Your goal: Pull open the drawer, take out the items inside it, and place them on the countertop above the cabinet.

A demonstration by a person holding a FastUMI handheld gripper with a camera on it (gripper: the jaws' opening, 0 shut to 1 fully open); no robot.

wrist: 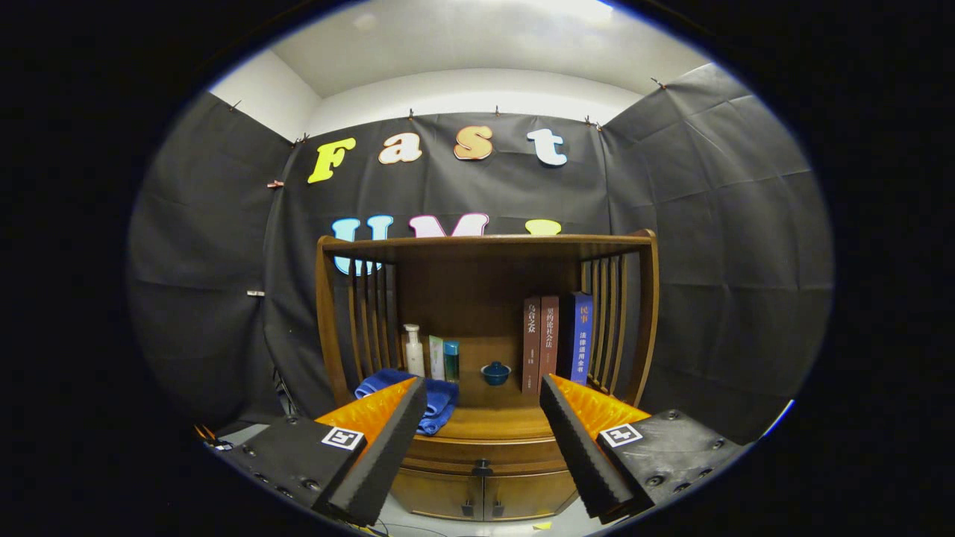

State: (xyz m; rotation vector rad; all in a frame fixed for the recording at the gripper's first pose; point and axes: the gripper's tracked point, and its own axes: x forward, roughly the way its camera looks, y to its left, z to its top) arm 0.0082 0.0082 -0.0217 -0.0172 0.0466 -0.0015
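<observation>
Bright overhead glow on the pale ceiling, dim shadowed cabinet (485,335) recess, sharp focus, strong fisheye bending outward.

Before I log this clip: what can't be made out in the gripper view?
- Drawer: shut, so its contents are hidden behind its front.
- Blue towel: partly covered by one finger of the open tool.
- Cabinet doors: lower part cut off by the view's edge.
- Small bottles: too small to identify.

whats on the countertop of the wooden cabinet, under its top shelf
On the wooden cabinet's countertop: a folded blue towel, a white bottle, two small cartons, a small teal lidded pot and three upright books. The open gripper covers part of the towel.
</observation>
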